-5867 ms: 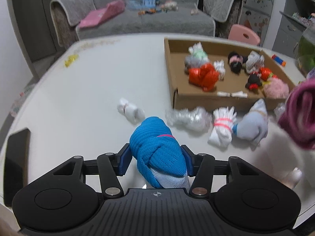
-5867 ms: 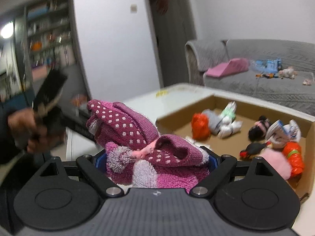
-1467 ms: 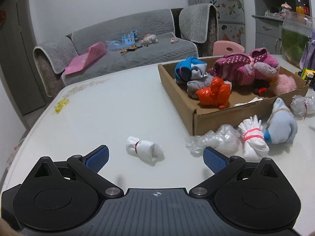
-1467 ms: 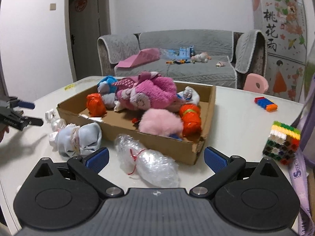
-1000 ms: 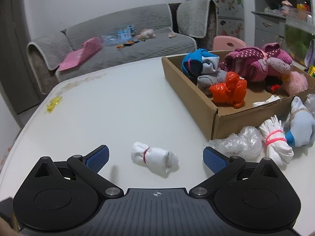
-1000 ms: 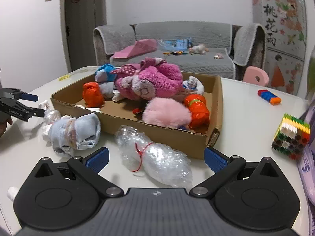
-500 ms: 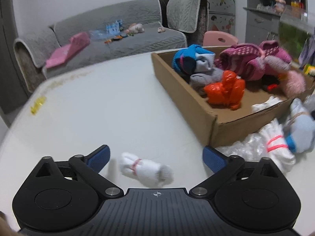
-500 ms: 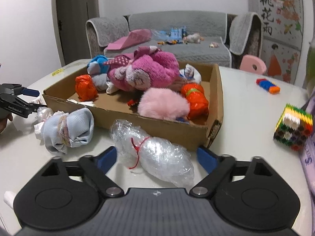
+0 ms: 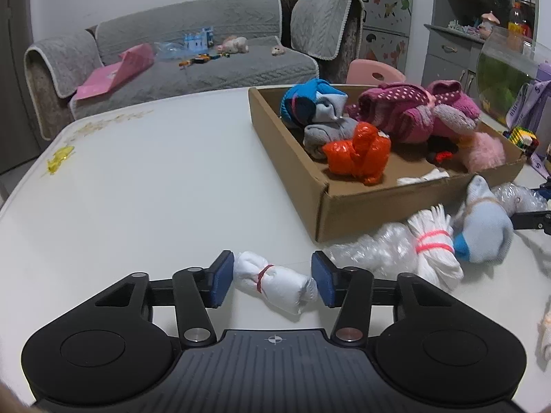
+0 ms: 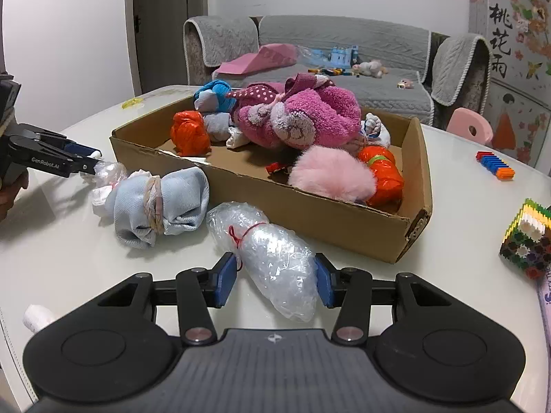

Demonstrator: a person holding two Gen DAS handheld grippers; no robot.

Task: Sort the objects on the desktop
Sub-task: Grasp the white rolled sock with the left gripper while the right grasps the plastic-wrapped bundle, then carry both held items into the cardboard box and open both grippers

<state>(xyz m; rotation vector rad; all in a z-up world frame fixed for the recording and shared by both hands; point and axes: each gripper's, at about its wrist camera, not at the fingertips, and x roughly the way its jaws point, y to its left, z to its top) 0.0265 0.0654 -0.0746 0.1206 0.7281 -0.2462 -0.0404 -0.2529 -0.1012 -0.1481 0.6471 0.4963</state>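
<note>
A small white sock roll with a red band lies on the white table between the blue pads of my left gripper. Its jaws are closing and the pads touch both ends of the roll. My right gripper is closing around a clear bubble-wrap bundle tied with red string, pads against its sides. Just beyond stands the cardboard box, holding a pink spotted sock bundle, a blue one, orange bundles and a pink pompom. The left gripper's fingers show at the far left in the right wrist view.
In front of the box lie a light blue sock bundle, a white fringed bundle with a pink band and a clear plastic bundle. A brick cube and small bricks sit at the right. A glass bowl stands behind.
Both grippers' jaws have narrowed from wide open: the left onto the white sock roll, the right onto the bubble-wrap bundle. Both hands have edged closer to their bundles.
</note>
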